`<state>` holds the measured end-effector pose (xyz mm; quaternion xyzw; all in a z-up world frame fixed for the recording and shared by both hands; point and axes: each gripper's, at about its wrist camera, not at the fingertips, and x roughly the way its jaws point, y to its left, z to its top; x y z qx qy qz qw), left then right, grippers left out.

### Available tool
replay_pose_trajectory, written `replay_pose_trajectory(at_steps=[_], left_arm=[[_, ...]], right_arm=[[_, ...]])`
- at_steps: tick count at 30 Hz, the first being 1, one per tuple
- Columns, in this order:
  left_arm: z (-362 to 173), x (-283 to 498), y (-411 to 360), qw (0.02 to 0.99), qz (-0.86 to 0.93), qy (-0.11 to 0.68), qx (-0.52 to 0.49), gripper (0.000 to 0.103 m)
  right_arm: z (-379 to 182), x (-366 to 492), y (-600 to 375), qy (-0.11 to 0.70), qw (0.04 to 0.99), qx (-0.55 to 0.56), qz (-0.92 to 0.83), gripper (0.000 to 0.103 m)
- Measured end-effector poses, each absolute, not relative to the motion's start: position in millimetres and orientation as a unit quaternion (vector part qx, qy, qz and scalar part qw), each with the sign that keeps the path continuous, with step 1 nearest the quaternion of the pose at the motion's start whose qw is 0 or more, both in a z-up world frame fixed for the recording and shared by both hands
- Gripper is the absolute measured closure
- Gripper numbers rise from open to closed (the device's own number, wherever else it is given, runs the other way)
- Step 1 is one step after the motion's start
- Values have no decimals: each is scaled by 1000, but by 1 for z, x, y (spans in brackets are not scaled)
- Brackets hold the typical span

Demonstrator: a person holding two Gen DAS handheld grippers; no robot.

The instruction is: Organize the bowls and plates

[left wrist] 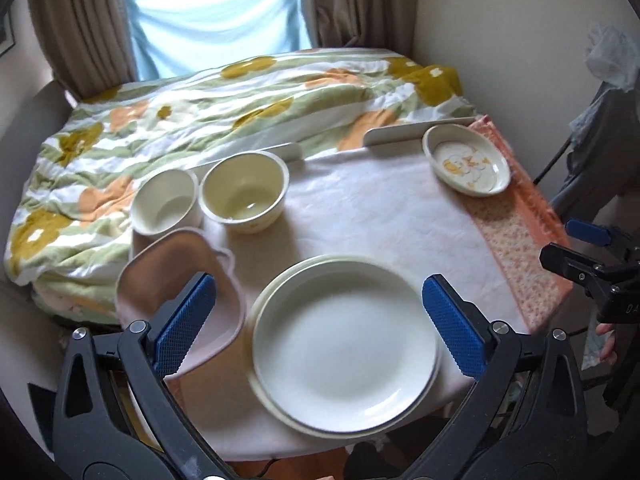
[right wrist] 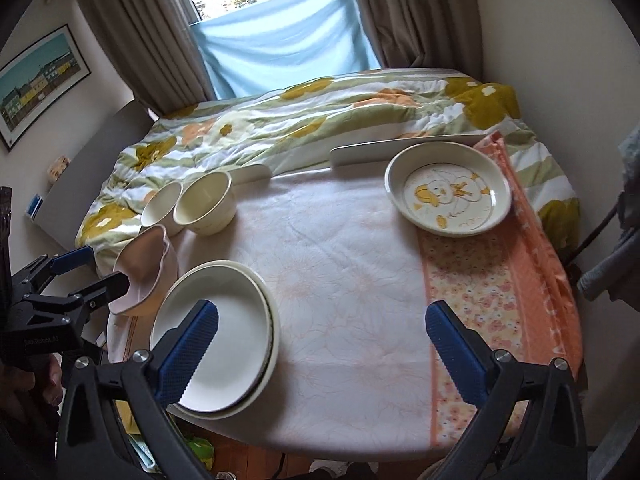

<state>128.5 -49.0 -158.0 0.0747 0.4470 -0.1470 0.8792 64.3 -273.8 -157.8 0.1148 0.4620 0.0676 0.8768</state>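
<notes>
A stack of white plates [left wrist: 346,346] [right wrist: 224,336] lies at the table's near left. A pink bowl [left wrist: 168,276] [right wrist: 148,264] sits left of it. Behind stand a white cup-bowl [left wrist: 164,204] [right wrist: 162,208] and a cream bowl [left wrist: 245,192] [right wrist: 206,202]. A cartoon-print dish [left wrist: 468,164] [right wrist: 448,194] sits at the far right. My left gripper [left wrist: 320,320] [right wrist: 94,276] is open and empty, hovering over the plate stack. My right gripper [right wrist: 322,350] [left wrist: 576,248] is open and empty above the table's near middle.
The round table has a white cloth [right wrist: 340,264] and an orange floral cloth [right wrist: 500,292] on its right. A bed with a flowered quilt [right wrist: 300,120] lies behind it. Two white rails [right wrist: 400,148] stand at the table's back edge. Curtains and a window are beyond.
</notes>
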Motion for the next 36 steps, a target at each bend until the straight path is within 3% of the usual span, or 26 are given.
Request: replay_pose_trajectory(at_steps=[8,15,17,19,21,23,27,31,33,36], left_arm=[[-137,186,-136,851,-286,440,35,0],[-180,264,-214,802,-332,495,34,4],[-197,287,-233,788,-339,513,30,6],[-217,310,-252,781,-335,524,47,11],[-238,327,-267,771,-334,539,57,25],[-260,346,-279,755,-334,563,49,32],[-295,371,-296,737,-320,593,52,51],[-309,382,-302,733,-313,600,64,61],[-314,385,-304,728,-312,606,67,76],[-319,388,-306,727,-309,607,85,84]], right_arm=[[-128,58,-358,442,878,183,-18,0],[-169,100,-413,449,853,265,-24,0],[-183,112,-418,453,850,266,-24,6],[-200,126,-425,459,843,280,-25,20],[-221,140,-433,467,831,300,-29,32],[-241,154,-440,481,819,308,-47,40],[-271,173,-451,497,800,331,-61,52],[-285,188,-454,503,794,336,-62,64],[-287,194,-453,509,793,330,-61,67],[-287,200,-447,517,796,309,-60,75]])
